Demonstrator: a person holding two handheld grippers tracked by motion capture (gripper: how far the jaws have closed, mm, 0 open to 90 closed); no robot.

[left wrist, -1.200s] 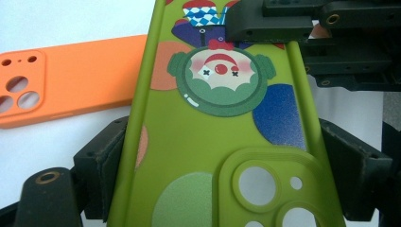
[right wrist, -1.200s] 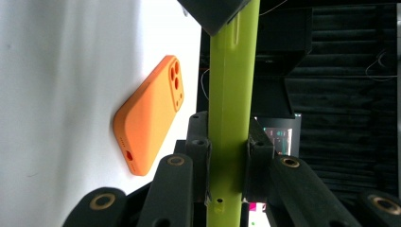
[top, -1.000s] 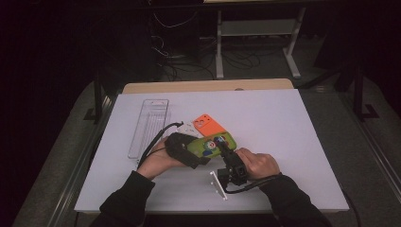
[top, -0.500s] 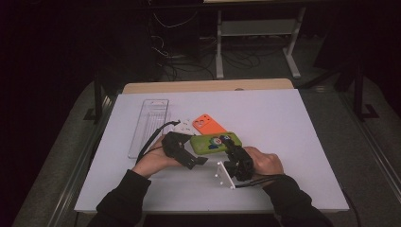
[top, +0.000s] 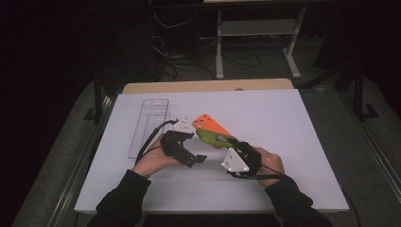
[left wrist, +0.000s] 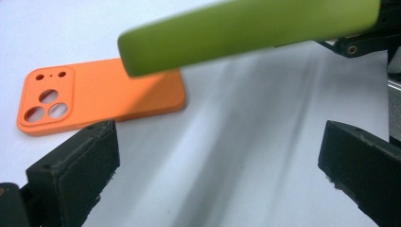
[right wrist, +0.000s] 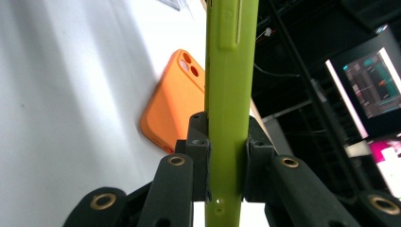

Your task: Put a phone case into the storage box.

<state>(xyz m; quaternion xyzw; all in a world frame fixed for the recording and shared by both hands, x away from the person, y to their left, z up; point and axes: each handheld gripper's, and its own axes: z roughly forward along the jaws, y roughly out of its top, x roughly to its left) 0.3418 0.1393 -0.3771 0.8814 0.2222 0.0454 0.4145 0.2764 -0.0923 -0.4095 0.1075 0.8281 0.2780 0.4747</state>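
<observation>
A lime green phone case [top: 213, 137] [left wrist: 246, 33] is held edge-on above the white table, with my right gripper [top: 230, 143] [right wrist: 227, 142] shut on its lower end [right wrist: 231, 71]. Behind it an orange phone case [top: 211, 124] [left wrist: 104, 99] [right wrist: 174, 109] lies flat, camera holes up. To the left of the green case my left gripper [top: 195, 147] [left wrist: 217, 151] is open. Its jaws have just been opening, and nothing is between them; the green case passes above and beyond their tips.
A clear plastic tray [top: 149, 125] lies at the left of the white table top [top: 293, 142]. The person's forearms come in from the near edge. Past the table's far edge are dark floor, cables and a stand.
The left gripper has let go of the green case and its jaws have spread wide. The right gripper has drawn the case slightly right and lifted it, exposing more of the orange case.
</observation>
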